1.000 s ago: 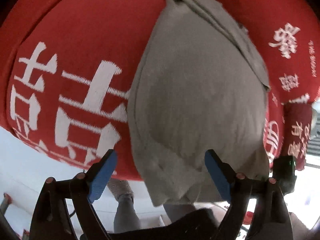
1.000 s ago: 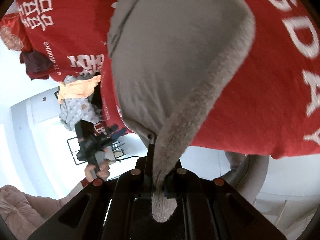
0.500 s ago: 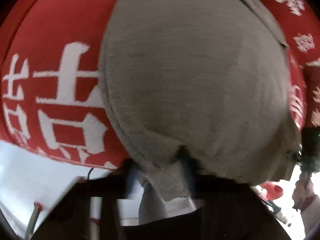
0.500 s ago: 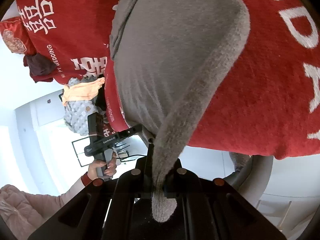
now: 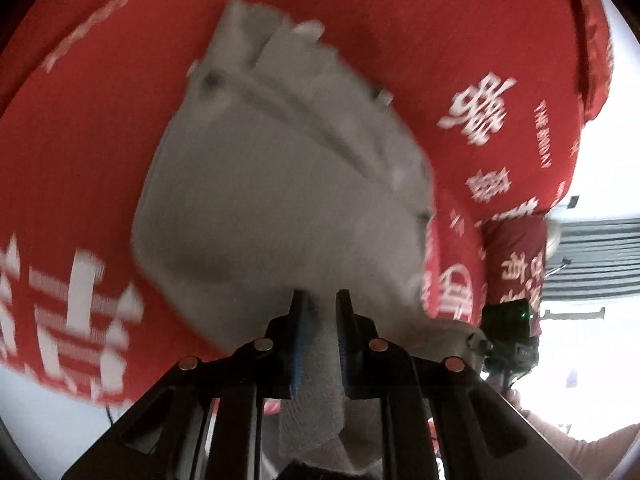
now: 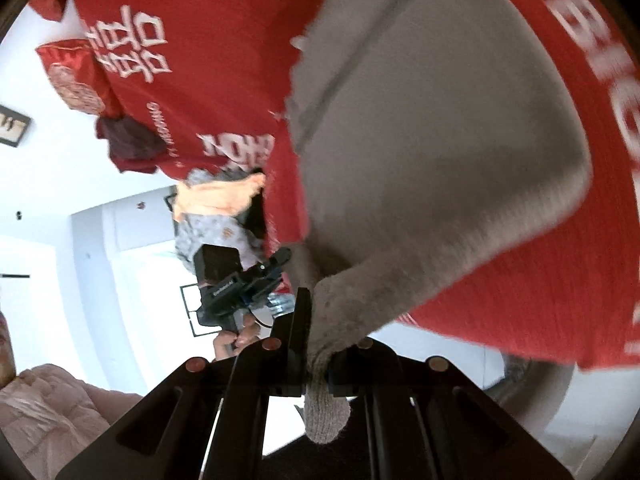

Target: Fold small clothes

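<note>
Grey knit garment (image 5: 280, 200) lay spread on the red printed cloth (image 5: 100, 120), with its near edge gathered up by both tools. The left gripper (image 5: 320, 300) was narrowed onto a fold of that edge, fabric bunched between its blue-padded fingers (image 5: 298, 344). The right gripper (image 6: 320, 320) was likewise clamped on a rolled hem, a tongue of knit hanging below the jaws. The garment appeared light, soft and limp, likely to sag and stretch between the two holds; the ribbed hem and corners seemed the firmest places to take it. A pile of other clothes (image 6: 216, 208) sat at the cloth's far edge.
</note>
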`<state>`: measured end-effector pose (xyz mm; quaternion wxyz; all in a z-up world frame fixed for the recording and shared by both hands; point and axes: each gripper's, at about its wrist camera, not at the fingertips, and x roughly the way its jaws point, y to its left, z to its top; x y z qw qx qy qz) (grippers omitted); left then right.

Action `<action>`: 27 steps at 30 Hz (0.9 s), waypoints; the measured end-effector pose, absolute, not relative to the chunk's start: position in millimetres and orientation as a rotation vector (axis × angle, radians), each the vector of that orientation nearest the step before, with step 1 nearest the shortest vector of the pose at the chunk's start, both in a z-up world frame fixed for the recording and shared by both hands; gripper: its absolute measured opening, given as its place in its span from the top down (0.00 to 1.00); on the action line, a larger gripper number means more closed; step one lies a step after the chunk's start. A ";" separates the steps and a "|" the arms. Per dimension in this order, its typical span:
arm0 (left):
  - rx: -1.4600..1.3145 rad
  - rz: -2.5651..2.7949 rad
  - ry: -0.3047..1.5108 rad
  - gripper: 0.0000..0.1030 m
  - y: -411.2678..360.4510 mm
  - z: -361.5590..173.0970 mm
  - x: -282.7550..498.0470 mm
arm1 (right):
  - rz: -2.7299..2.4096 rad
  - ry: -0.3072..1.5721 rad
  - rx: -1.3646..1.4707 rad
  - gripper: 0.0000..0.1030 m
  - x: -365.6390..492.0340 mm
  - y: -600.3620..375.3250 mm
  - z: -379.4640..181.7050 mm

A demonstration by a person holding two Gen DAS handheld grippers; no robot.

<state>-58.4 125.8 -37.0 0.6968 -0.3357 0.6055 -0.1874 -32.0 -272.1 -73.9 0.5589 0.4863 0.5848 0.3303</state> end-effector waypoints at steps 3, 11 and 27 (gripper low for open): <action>-0.739 -0.418 1.302 0.85 119.6 -23.8 -20.3 | 0.816 1.327 1.113 0.93 7.0 -271.0 -55.3; -0.545 -0.314 1.401 0.84 101.6 -30.0 17.0 | 0.861 1.334 1.073 0.93 70.6 -271.1 -49.9; 0.111 -0.630 1.532 0.18 27.4 -60.5 3.3 | 0.820 1.435 1.140 0.93 55.5 -286.0 -77.5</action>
